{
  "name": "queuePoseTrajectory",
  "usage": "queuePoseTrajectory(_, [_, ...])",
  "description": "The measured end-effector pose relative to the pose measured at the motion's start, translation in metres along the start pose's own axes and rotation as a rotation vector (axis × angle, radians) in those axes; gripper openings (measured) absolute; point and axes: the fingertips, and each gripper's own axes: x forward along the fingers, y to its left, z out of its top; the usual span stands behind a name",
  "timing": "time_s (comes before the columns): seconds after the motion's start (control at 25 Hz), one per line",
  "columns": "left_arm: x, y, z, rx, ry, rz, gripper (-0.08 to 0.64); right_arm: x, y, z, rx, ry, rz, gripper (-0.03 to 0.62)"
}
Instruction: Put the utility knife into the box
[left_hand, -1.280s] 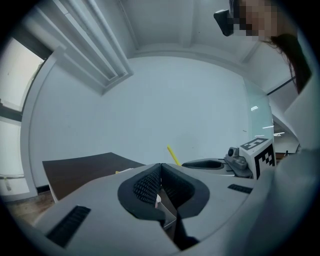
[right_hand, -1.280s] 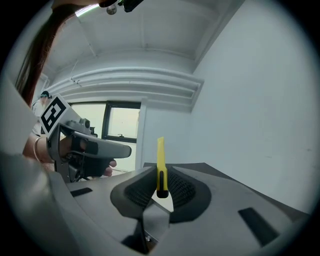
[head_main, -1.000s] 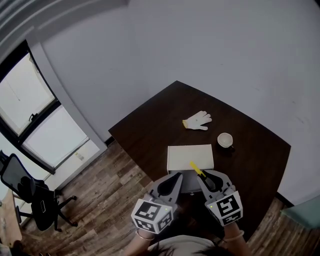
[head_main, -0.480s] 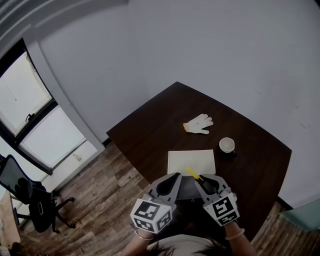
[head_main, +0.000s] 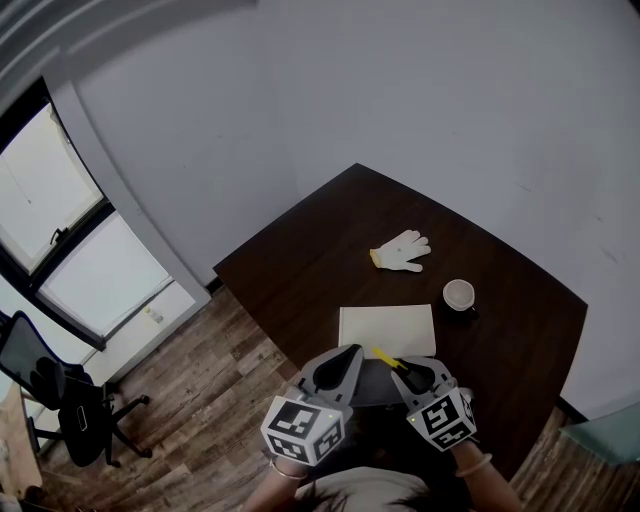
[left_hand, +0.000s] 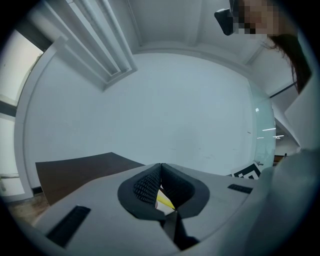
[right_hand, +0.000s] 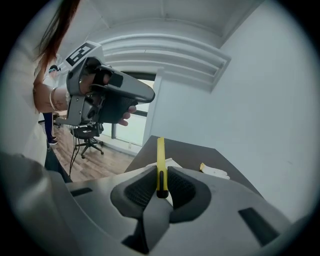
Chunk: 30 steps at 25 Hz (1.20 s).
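My right gripper (head_main: 407, 367) is shut on a yellow utility knife (head_main: 387, 357), whose far end sticks out past the jaws toward the table. In the right gripper view the knife (right_hand: 160, 165) stands upright between the pads. It hangs just nearer than the flat white box (head_main: 388, 328), over a grey part (head_main: 372, 384) at the table's near edge. My left gripper (head_main: 349, 354) is beside it on the left, jaws shut with nothing between them. The left gripper (left_hand: 160, 166) tilts up toward the wall.
A white work glove (head_main: 401, 250) lies at the back of the dark wooden table (head_main: 300, 270), with a white cup (head_main: 459, 295) to the right of the box. An office chair (head_main: 60, 400) stands on the wood floor at far left, beside the window.
The right gripper has drawn the knife back toward me, from over the white box's near edge to over the grey part. The left gripper has stayed shut alongside.
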Motion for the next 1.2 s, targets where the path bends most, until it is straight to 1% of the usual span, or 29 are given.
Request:
queuePoseTrajectory(0.6, [0.018, 0.018, -0.005, -0.011, 0.029, 0.003, 0.018, 0.036, 0.004, -0.038, -0.066, 0.112, 0.088, 0.071])
queuePoseTrajectory(0.96, [0.029, 0.024, -0.012, -0.021, 0.053, -0.001, 0.018, 0.057, 0.011, -0.059, -0.108, 0.172, 0.157, 0.071])
queuePoseTrajectory(1.2, [0.034, 0.026, -0.017, -0.022, 0.063, -0.008, 0.018, 0.069, 0.016, -0.081, -0.140, 0.229, 0.189, 0.071])
